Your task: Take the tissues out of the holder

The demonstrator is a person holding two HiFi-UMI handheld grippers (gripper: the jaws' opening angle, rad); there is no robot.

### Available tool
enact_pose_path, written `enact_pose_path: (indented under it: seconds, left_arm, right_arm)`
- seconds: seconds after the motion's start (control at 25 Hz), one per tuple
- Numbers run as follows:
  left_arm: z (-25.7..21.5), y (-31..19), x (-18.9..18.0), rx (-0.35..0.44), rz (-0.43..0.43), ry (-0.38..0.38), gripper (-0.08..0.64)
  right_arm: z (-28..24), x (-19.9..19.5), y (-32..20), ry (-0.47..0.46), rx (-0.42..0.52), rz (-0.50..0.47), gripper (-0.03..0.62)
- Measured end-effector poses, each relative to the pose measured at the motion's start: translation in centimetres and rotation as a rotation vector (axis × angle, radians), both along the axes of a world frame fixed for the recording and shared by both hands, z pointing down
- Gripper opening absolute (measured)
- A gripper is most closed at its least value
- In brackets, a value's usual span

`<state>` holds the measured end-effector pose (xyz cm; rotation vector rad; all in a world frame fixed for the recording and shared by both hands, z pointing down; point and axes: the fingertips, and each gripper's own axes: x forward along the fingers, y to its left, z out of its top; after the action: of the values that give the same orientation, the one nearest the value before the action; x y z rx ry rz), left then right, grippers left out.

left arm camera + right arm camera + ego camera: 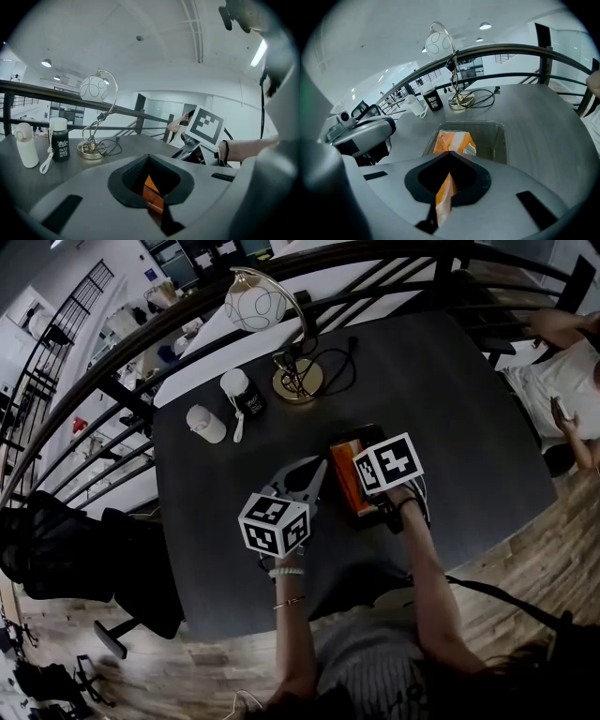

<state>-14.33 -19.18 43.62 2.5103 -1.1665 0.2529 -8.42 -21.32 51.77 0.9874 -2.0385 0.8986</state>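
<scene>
**Tissue pack [452, 142] pinched inside clear holder [502, 140]**

The left hand-held gripper [159, 211] has its jaws drawn together on the holder's near wall. The holder is a rectangular clear-plastic tray on the dark matte counter [469, 418]. To the right, the right hand-held gripper [440, 208] is clamped on the crinkled near edge of the orange-and-white tissue pack, which lies just ahead of it in the holder.

The head view looks steeply down from overhead onto the whole tabletop [469, 409]. The left gripper view sits low behind its fingers [129, 180], facing nearly level toward the lamp [93, 88] beyond them. The right gripper view tilts down past its fingers [421, 182], close over the tissue pack [452, 140] in the holder [493, 137]. All three share the lamp.
</scene>
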Motion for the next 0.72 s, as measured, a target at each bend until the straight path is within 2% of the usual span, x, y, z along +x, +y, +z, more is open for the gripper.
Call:
enact_pose_path:
  seconds: [0.28,0.52,0.72]
  left_arm:
    - [-0.2,0.3,-0.3,0.013,0.010,-0.006,0.008]
    - [-1.1,0.3,-0.7,0.045,0.013,0.013,0.008]
    - [-1.8,0.8,-0.3,0.068,0.046,0.025,0.008]
  right_arm:
    - [-1.7,0.6,-0.4,-0.088,0.073,0.071,0.012]
    - [-4.2,1.5,-0.6,-0.084,0.167,0.117,0.012]
    - [-7.0,2.1,0.1,-0.140,0.238,0.166,0.012]
